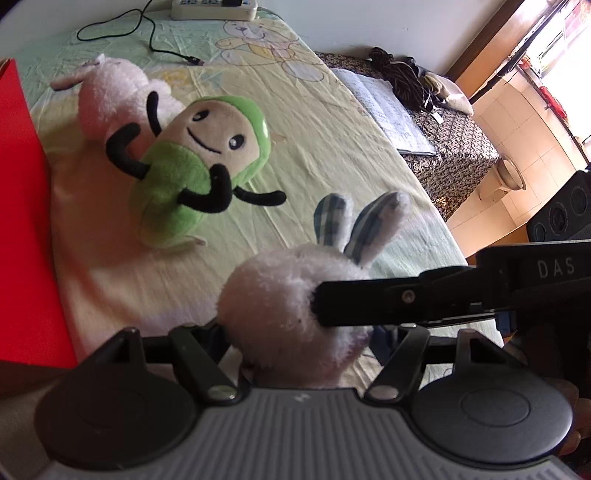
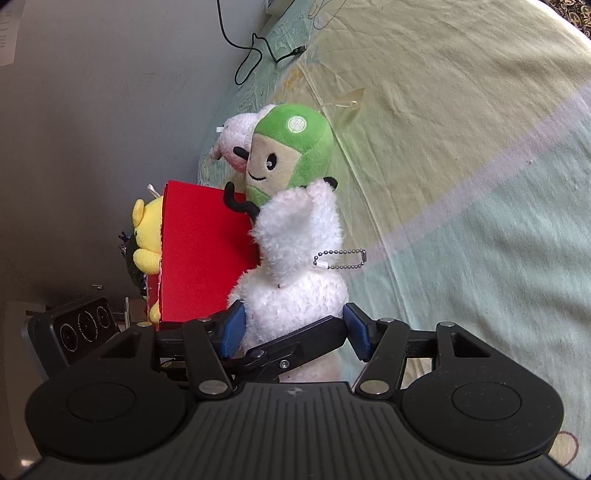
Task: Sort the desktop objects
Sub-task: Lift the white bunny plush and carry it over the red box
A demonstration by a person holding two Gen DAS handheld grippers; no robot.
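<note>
Both grippers are clamping the white rabbit plush (image 2: 295,291), the right gripper (image 2: 293,328) and the left gripper (image 1: 291,328) together, beside the red box (image 2: 203,254); the left one ought to be letting go before the lift over the box's rim.

yellow plush (image 2: 146,236) half behind red box (image 2: 203,254)

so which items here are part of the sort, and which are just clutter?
Job:
white plush bunny, between both claws
green plush doll
pink plush
yellow plush
red box

Clutter:
power strip
black cable
open notebook
</note>
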